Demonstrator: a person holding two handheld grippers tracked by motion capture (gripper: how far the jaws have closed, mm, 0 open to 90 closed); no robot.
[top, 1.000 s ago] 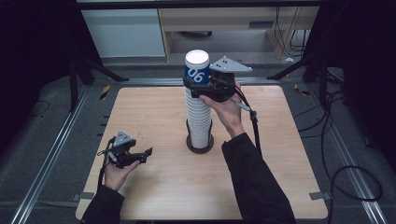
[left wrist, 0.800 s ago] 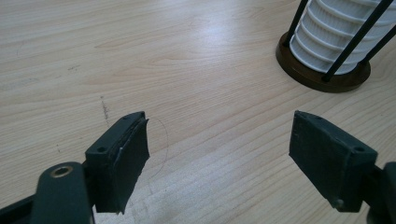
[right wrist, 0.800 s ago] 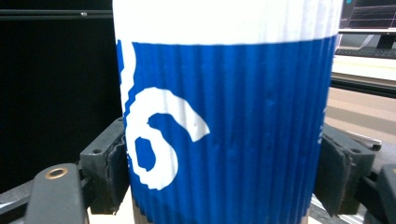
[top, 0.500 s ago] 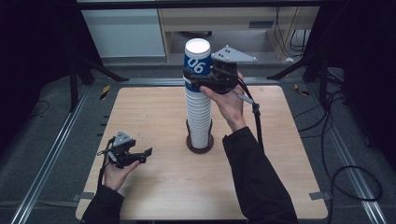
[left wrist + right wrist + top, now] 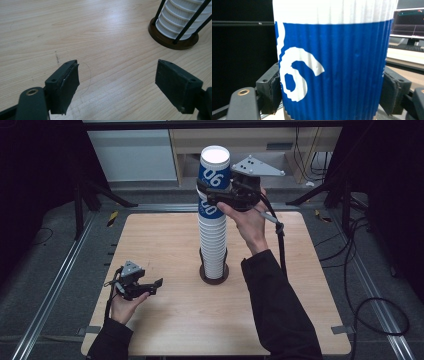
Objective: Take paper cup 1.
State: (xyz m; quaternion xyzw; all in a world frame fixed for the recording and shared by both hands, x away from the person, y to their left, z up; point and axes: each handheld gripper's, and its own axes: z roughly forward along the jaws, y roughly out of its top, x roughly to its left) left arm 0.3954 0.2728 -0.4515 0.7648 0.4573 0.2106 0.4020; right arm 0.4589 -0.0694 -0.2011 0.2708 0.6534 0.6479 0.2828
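My right gripper (image 5: 212,192) has its jaws clamped on the top blue cup (image 5: 214,170), low on its ribbed sleeve, at the head of the tall cup stack (image 5: 212,240) that stands in a dark-based holder (image 5: 214,272) mid-table. In the right gripper view the pads press both sides of the blue cup (image 5: 332,62). I judge it a light, thin paper thing: the corrugated wall gives decent friction but will dent if squeezed hard, so a moderate hold on the sleeve, below the white rim band, suits it. My left gripper (image 5: 147,287) rests low over the table (image 5: 300,285) with jaws wide open on nothing.
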